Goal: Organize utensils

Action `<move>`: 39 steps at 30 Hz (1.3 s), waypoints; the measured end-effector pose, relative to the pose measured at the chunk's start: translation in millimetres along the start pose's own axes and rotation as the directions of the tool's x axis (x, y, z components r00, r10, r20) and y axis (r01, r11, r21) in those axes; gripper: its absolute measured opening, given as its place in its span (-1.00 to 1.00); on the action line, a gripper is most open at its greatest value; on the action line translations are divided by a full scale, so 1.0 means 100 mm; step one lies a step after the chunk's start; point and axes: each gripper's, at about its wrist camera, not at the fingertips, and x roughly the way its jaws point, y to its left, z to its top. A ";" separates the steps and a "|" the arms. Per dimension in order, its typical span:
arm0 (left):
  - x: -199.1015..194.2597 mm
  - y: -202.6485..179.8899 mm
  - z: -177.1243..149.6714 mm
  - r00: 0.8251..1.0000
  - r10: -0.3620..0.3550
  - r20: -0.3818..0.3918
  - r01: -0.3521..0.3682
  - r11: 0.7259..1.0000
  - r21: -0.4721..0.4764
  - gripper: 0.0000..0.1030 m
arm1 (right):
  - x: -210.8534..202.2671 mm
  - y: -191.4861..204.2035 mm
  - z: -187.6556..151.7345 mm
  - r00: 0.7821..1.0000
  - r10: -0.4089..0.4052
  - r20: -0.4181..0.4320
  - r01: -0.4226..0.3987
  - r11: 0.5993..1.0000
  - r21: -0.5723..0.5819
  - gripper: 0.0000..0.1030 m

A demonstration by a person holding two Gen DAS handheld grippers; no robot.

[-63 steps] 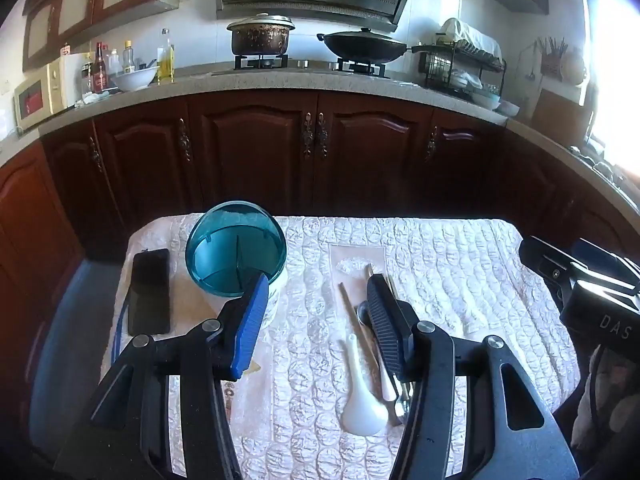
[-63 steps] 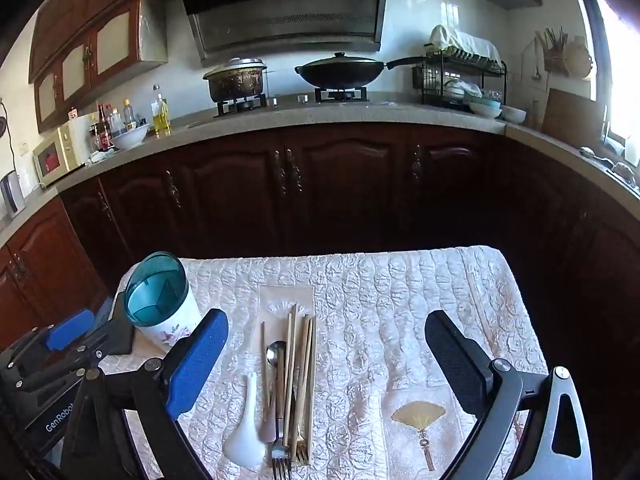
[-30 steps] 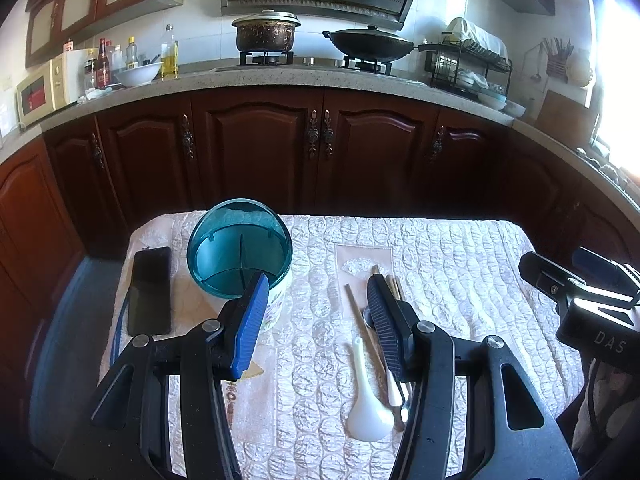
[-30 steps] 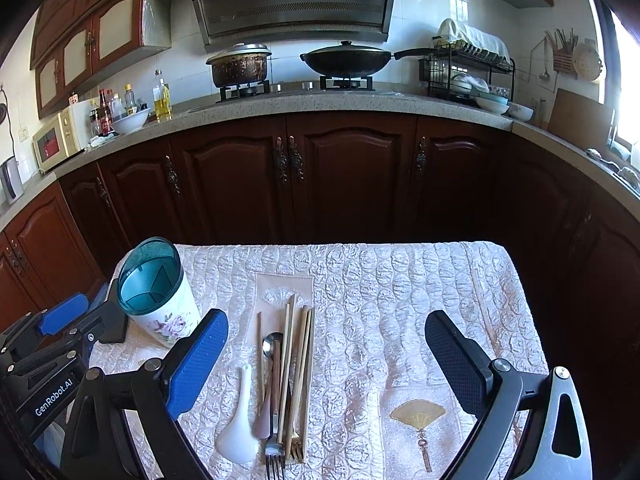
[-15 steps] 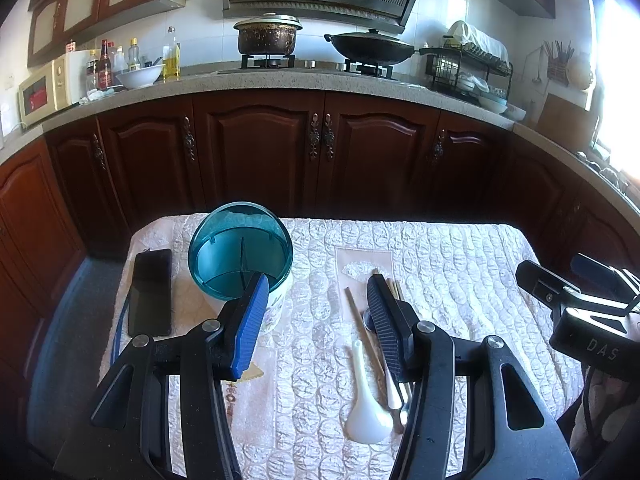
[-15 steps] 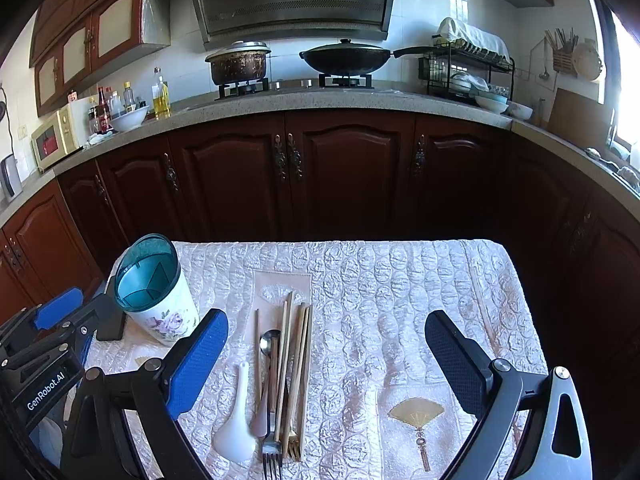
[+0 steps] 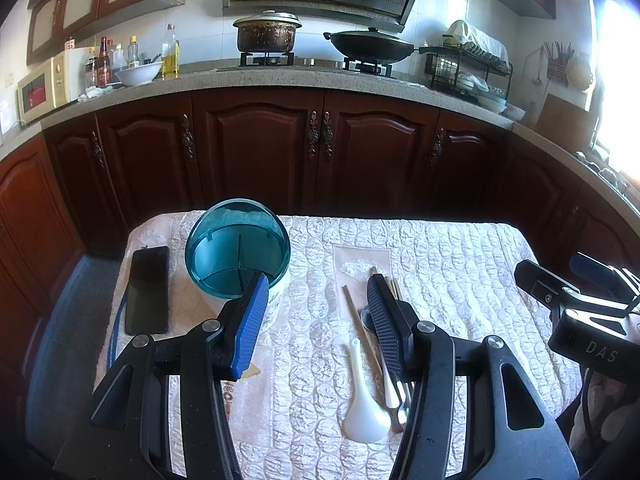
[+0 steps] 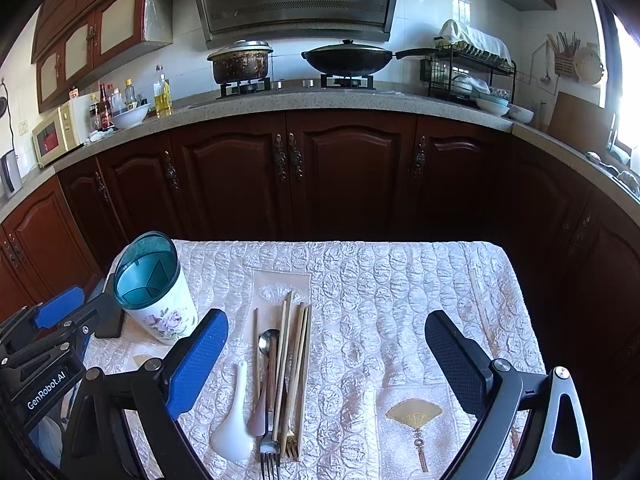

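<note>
A white floral utensil holder [image 8: 160, 312] with a teal divided rim [image 7: 238, 254] stands empty at the table's left. A row of utensils lies mid-table: white ceramic spoon [image 8: 234, 424], metal spoon [image 8: 266, 364], forks [image 8: 269, 446] and wooden chopsticks [image 8: 296, 356]; the ceramic spoon also shows in the left wrist view [image 7: 364, 404]. My left gripper [image 7: 316, 292] is open and empty, between holder and utensils. My right gripper [image 8: 326, 332] is wide open and empty above the utensils.
A black phone [image 7: 147, 290] lies left of the holder. The quilted white tablecloth [image 8: 400, 288] carries a gold fan emblem [image 8: 414, 414] at the front right. Dark wood cabinets [image 8: 292, 176] and a counter with pots stand beyond the table.
Both grippers have drifted slightly over the table, with small view shifts. Neither has closed or touched anything, and the utensils and holder have not moved.
</note>
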 end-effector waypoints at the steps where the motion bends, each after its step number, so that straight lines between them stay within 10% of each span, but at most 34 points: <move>1: 0.00 0.00 0.00 1.000 -0.002 -0.005 0.002 1.000 -0.003 -0.01 | 0.00 0.00 0.00 1.000 0.001 0.001 -0.001 1.000 -0.001 0.91; 39: 0.07 -0.03 -0.05 1.000 -0.003 -0.022 0.003 1.000 0.009 -0.01 | 0.10 -0.05 -0.04 1.000 0.005 -0.017 -0.005 1.000 0.000 0.91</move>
